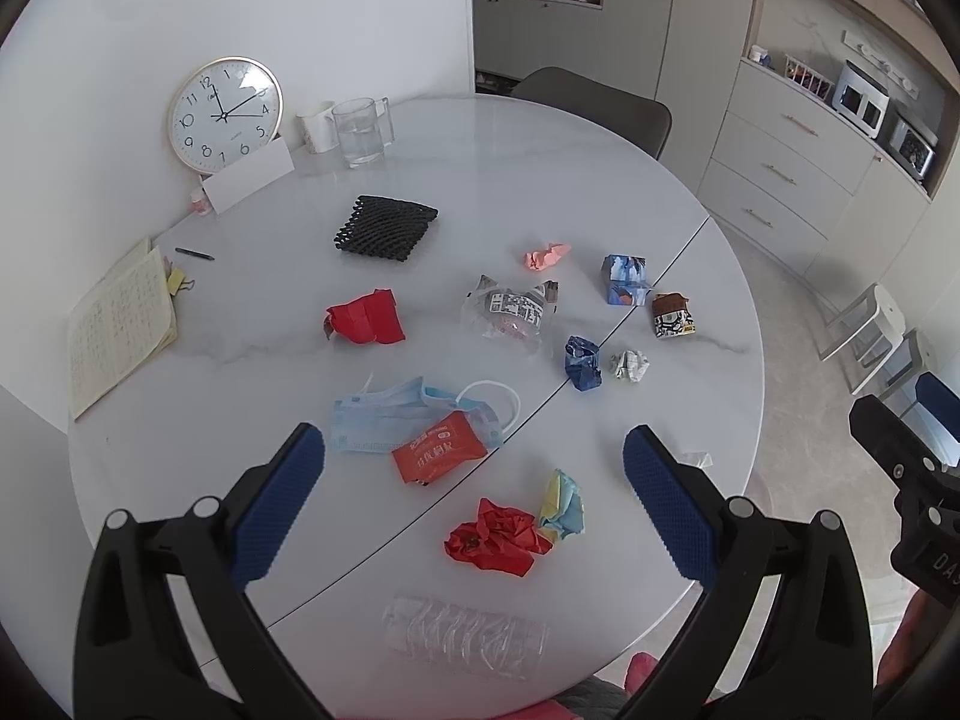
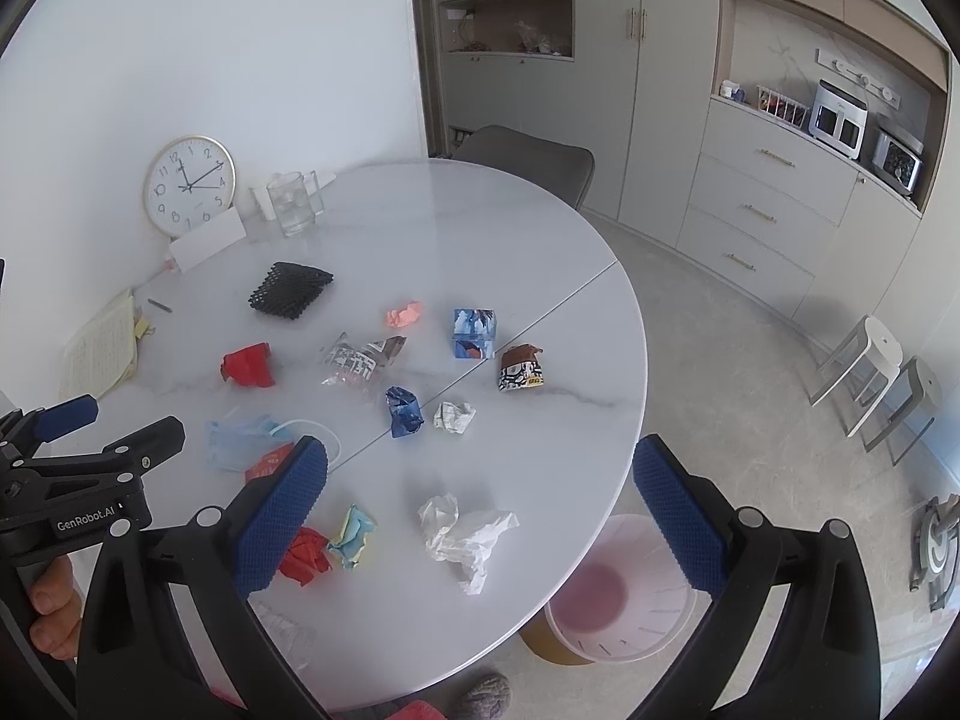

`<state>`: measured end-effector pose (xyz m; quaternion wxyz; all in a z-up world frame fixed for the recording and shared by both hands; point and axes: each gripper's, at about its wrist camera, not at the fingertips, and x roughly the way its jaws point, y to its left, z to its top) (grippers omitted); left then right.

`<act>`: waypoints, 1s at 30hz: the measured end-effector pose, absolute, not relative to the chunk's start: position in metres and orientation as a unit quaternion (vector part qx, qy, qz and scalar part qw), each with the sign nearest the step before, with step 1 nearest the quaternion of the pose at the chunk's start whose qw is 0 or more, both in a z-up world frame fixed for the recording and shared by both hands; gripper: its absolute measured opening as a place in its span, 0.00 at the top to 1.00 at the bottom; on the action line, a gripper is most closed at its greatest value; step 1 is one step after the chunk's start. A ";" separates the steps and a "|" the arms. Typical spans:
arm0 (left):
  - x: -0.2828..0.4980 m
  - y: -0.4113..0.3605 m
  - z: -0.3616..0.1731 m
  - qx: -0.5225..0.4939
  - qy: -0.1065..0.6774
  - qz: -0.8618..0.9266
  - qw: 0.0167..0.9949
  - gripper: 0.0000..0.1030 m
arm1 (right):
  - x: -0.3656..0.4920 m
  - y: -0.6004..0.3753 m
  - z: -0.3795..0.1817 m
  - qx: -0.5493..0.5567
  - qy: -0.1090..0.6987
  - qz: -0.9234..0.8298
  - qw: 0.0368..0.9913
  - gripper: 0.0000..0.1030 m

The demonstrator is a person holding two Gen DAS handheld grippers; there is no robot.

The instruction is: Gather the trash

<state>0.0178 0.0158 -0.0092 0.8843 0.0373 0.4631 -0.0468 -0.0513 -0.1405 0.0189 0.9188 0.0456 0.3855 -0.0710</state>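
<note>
Hovering over the round white desk (image 1: 600, 180), both grippers are standing wide and holding nothing.

The left gripper (image 1: 474, 462) is hanging at the lower middle of its frame, above the red crumpled paper (image 1: 495, 537) and the orange packet (image 1: 438, 447) that is lying on the blue face masks (image 1: 372, 420). The right gripper (image 2: 480, 474) is opening around the white crumpled tissue (image 2: 465, 531) in the lower centre of its frame. More scraps are lying in the middle of the desk, and the pink trash bin (image 2: 624, 594) is standing on the floor at the lower right, just beside the desk edge.
</note>
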 end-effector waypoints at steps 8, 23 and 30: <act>0.018 0.017 -0.009 0.037 0.463 -0.046 0.885 0.07 | -0.050 -0.140 0.019 0.046 0.387 -0.071 0.918 0.02; 0.019 0.019 -0.011 0.037 0.465 -0.044 0.883 0.07 | -0.049 -0.140 0.017 0.047 0.392 -0.073 0.916 0.02; 0.019 0.019 -0.011 0.037 0.465 -0.045 0.883 0.07 | -0.049 -0.139 0.017 0.047 0.392 -0.074 0.916 0.02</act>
